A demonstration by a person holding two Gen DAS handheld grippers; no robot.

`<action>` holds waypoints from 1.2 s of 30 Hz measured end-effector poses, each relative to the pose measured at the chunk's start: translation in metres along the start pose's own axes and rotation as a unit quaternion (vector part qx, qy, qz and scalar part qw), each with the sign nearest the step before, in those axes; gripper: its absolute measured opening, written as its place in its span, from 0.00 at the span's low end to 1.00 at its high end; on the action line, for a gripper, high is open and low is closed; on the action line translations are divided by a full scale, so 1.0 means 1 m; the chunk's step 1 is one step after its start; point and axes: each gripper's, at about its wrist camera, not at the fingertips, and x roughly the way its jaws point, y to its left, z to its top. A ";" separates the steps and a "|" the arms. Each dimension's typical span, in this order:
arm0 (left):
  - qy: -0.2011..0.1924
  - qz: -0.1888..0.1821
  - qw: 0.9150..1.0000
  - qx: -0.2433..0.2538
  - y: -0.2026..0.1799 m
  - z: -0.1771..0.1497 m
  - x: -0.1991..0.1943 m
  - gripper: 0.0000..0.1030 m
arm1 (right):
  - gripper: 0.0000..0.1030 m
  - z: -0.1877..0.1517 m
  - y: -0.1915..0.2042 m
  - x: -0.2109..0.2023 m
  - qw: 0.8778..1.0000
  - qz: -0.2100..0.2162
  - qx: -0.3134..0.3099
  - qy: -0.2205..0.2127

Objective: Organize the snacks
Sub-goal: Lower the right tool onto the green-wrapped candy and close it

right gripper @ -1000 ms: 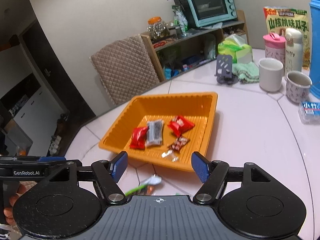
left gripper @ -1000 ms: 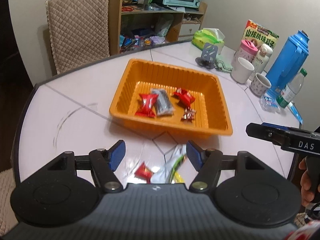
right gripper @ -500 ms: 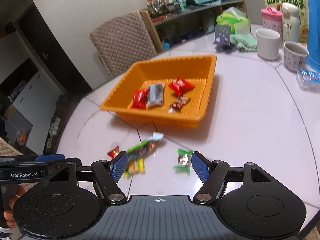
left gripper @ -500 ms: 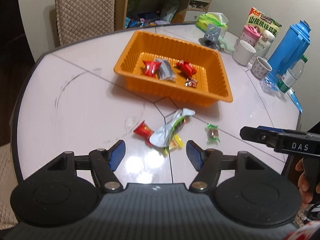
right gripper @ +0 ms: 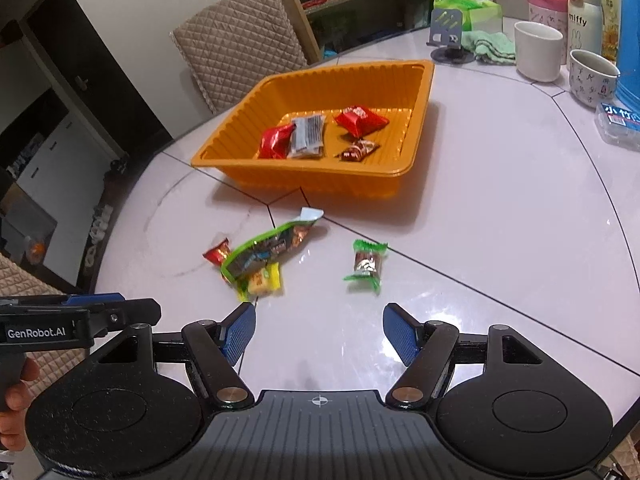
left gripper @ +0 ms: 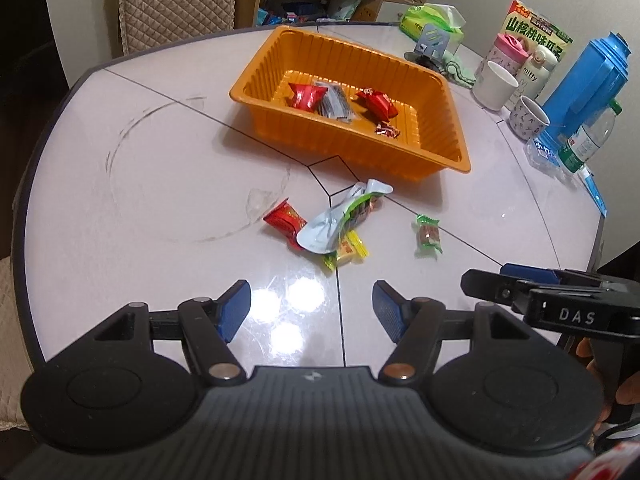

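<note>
I hold a hand-held gripper in each hand, and both are empty with jaws apart — the left hand-held gripper (left gripper: pixel 311 307) low in its frame, the right hand-held gripper (right gripper: pixel 319 330) likewise, each above bare tabletop (left gripper: pixel 160 184).

The tray (left gripper: pixel 404 168) sits in the upper middle of both views with four wrapped snacks already on its floor. The loose ones lie on the tabletop between the tray and my fingers: a red candy (left gripper: pixel 285 217), a long green pouch (left gripper: pixel 340 220) lying partly over it and over a yellow candy (left gripper: pixel 347 251), and a green-wrapped candy (right gripper: pixel 366 266) well apart from that pile, toward the right.

I judge the step in hand to be the approach for the next pick. The lone green-wrapped candy looks the easiest start — nothing touches it, and in the right view it sits just above the gap between my fingers. I would come down with the jaws straddling its narrow body, not its flared ends, since the crinkly wrapper tails may slip out of the pads.

For the pile, the pouch should go first; pulling a candy from under it could scatter the rest. The tabletop is glossy, so I would close low and squarely, or the flat wrappers may skid ahead of the pads.
</note>
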 end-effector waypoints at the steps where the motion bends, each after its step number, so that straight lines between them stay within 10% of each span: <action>1: 0.002 0.001 1.000 0.000 -0.001 -0.001 0.000 0.63 | 0.68 -0.001 0.000 0.001 1.000 -0.002 -0.001 0.002; 36: -0.006 0.026 1.000 0.015 0.015 0.004 0.028 0.63 | 0.68 0.003 -0.011 0.053 0.998 -0.059 -0.020 -0.012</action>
